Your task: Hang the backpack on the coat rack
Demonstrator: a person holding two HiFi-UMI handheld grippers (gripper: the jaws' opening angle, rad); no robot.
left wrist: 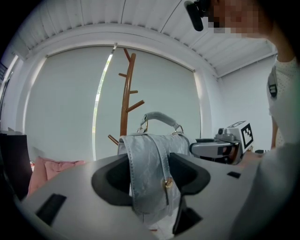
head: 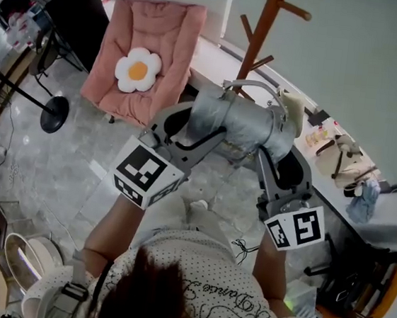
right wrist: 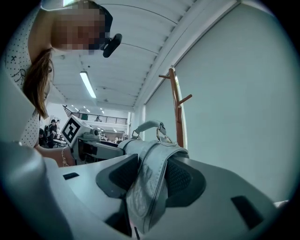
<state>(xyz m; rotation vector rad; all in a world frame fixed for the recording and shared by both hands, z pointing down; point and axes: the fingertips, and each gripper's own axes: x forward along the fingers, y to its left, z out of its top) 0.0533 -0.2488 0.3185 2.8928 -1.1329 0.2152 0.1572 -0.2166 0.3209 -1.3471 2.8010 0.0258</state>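
The soft grey backpack (head: 234, 123) is hanging mid-frame, just below the coat rack (head: 261, 33) at the top. The left gripper (left wrist: 150, 183) and right gripper (right wrist: 149, 182) are each pinching a limp strap (left wrist: 140, 152). It is looking light and floppy; its arched top handle (left wrist: 161, 117) is likely offering the best hook.

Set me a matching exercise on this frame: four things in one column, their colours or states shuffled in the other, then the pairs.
Things:
1. backpack
2. coat rack
3. cushion
4. chair

Colours or states:
A. pink
B. white with a yellow centre
C. brown, pegs bare
D. grey, held up off the floor

Pairs: 1-D, 2-C, 3-B, 4-A
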